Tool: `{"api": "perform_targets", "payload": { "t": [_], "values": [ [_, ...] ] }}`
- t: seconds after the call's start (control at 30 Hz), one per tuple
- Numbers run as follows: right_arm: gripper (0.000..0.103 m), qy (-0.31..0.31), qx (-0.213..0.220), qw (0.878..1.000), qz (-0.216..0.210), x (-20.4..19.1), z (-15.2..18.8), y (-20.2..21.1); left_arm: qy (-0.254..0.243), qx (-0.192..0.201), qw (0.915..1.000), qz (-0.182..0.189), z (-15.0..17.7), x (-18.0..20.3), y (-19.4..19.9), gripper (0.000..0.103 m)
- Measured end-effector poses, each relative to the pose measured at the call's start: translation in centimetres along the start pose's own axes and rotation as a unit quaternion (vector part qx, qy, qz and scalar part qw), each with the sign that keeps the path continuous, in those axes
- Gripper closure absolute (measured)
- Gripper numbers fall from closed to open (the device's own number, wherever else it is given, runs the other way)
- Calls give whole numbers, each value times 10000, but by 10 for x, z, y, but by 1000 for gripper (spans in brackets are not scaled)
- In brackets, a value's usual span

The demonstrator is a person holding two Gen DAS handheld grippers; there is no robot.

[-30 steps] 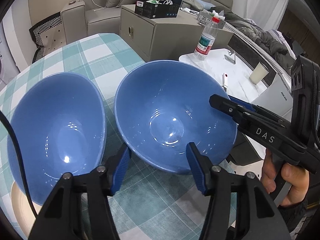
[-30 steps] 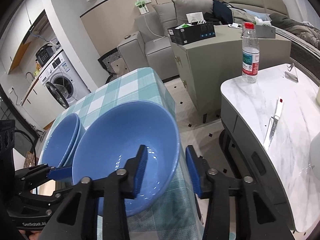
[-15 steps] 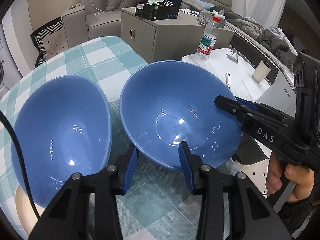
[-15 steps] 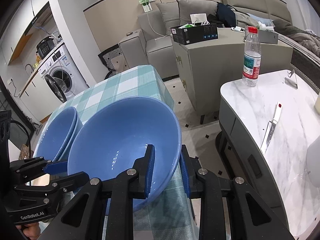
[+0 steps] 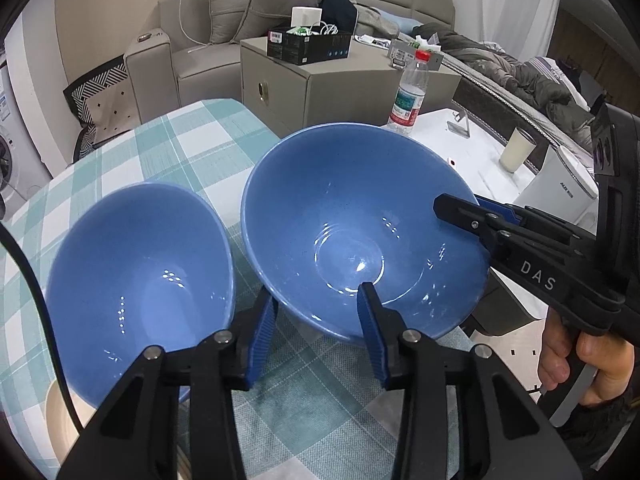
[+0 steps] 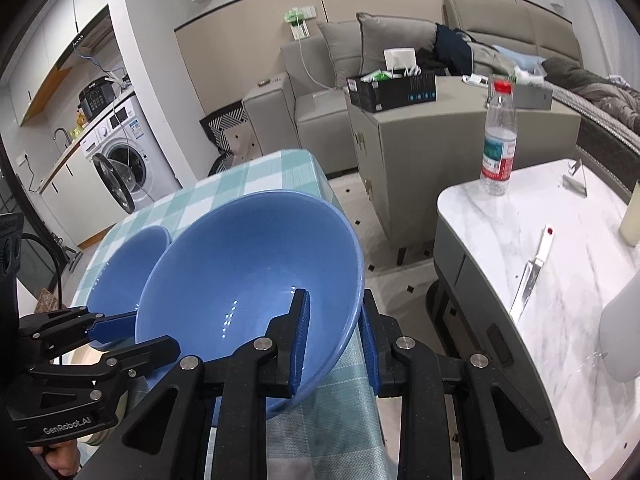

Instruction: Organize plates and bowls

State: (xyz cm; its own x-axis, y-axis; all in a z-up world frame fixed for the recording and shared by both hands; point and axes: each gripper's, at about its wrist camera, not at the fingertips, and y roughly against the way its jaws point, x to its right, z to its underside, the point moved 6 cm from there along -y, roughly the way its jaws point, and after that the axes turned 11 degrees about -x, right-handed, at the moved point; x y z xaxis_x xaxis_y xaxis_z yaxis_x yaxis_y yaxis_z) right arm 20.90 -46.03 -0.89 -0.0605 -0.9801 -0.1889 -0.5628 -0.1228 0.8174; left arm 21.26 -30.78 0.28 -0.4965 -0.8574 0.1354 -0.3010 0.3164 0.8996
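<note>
Two blue bowls sit on a teal checked tablecloth (image 5: 192, 148). The right bowl (image 5: 360, 232) is tilted; it also shows in the right wrist view (image 6: 248, 280). My left gripper (image 5: 316, 332) straddles its near rim, one finger inside, one outside, jaws narrowed onto the rim. My right gripper (image 6: 334, 334) is shut on the same bowl's right rim; its fingers (image 5: 476, 216) show in the left wrist view. The left bowl (image 5: 136, 284) stands beside it, also seen in the right wrist view (image 6: 124, 264).
A cream plate (image 5: 56, 408) peeks from under the left bowl. A marble side table (image 6: 560, 280) to the right holds a water bottle (image 6: 498, 140), a knife (image 6: 532, 272) and a cup (image 5: 516, 152). A grey cabinet (image 5: 320, 84) and sofa stand behind.
Both grippers have closed onto the right bowl's rim: left fingers narrowed from wide open, right fingers clamped. The bowl has tilted and risen slightly.
</note>
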Motion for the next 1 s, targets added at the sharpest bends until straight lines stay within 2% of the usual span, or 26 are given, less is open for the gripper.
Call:
{"api": "perform_targets", "payload": {
  "t": [0.57, 1.0],
  "values": [
    [78, 55, 671, 9977, -67, -22, -6, 60, -141, 593, 9981, -70, -8, 1, 45, 63],
    [78, 266, 844, 9960, -112, -54, -16, 76, -15, 948, 9954, -101, -6, -17, 77, 63]
  ]
}}
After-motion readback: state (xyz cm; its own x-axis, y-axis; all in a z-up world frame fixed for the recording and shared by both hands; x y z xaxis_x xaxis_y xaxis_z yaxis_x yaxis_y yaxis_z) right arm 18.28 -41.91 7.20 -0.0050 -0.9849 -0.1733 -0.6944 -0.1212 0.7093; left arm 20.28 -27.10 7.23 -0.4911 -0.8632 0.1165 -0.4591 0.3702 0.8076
